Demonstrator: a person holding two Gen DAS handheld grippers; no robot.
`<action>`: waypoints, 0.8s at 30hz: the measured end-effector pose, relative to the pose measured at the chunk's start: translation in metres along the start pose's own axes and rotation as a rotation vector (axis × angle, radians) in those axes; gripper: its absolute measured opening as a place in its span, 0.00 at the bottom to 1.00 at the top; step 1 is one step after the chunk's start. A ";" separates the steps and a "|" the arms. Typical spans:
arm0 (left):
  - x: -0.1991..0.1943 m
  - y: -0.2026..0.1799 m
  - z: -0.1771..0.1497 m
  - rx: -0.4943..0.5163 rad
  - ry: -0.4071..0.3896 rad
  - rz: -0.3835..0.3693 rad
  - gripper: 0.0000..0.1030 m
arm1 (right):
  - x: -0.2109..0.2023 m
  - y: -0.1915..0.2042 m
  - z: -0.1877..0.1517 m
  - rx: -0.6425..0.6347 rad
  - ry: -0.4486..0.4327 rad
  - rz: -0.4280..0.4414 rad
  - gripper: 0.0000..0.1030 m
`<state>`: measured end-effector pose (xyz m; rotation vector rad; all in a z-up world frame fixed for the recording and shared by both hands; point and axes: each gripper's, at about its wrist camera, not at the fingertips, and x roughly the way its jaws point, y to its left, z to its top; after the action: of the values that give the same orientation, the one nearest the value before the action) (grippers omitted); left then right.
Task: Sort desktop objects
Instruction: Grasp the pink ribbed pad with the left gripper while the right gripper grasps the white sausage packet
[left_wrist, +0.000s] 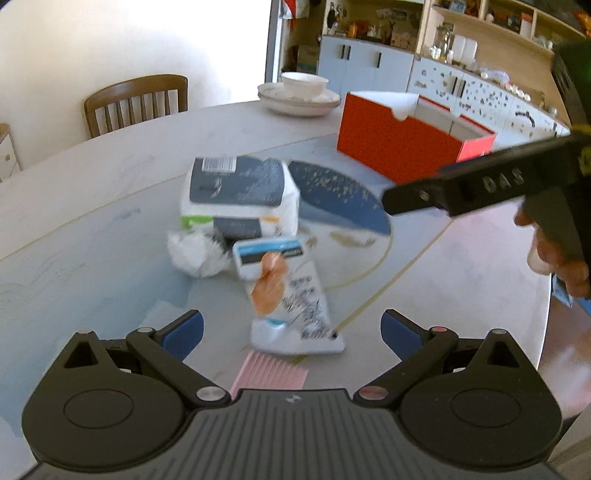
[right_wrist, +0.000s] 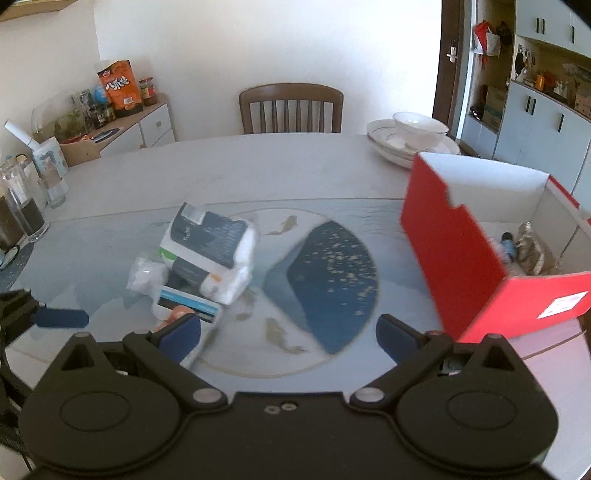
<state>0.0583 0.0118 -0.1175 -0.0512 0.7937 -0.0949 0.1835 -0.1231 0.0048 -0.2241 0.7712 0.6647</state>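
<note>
A white and dark-blue tissue pack (left_wrist: 240, 195) (right_wrist: 212, 253) lies mid-table. A crumpled clear bag (left_wrist: 192, 251) (right_wrist: 147, 275) rests against it. A flat white packet with orange print (left_wrist: 288, 295) (right_wrist: 188, 306) lies in front of both. My left gripper (left_wrist: 291, 332) hovers open just short of that packet, nothing between its blue pads. My right gripper (right_wrist: 288, 338) is open and empty above the table's blue disc, between the pile and the red box (left_wrist: 402, 136) (right_wrist: 480, 258). The box holds a small jar (right_wrist: 532, 247) and a blue item (right_wrist: 508, 247).
Stacked white dishes (left_wrist: 299, 94) (right_wrist: 410, 140) sit at the far edge by a wooden chair (left_wrist: 136, 99) (right_wrist: 291, 107). Glass jars (right_wrist: 22, 210) stand at the table's left side. The right gripper's body and the hand holding it (left_wrist: 517, 206) cross the left wrist view. Cabinets lie beyond.
</note>
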 end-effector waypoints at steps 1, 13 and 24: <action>0.001 0.002 -0.003 0.007 0.002 0.005 1.00 | 0.004 0.006 0.000 0.002 0.004 0.000 0.98; 0.012 0.017 -0.028 0.047 0.054 -0.033 0.99 | 0.049 0.056 0.003 -0.024 0.079 0.011 0.97; 0.014 0.020 -0.031 0.060 0.035 -0.053 0.97 | 0.081 0.073 0.007 0.023 0.157 0.002 0.95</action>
<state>0.0472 0.0295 -0.1507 -0.0134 0.8245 -0.1703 0.1842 -0.0253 -0.0436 -0.2569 0.9294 0.6454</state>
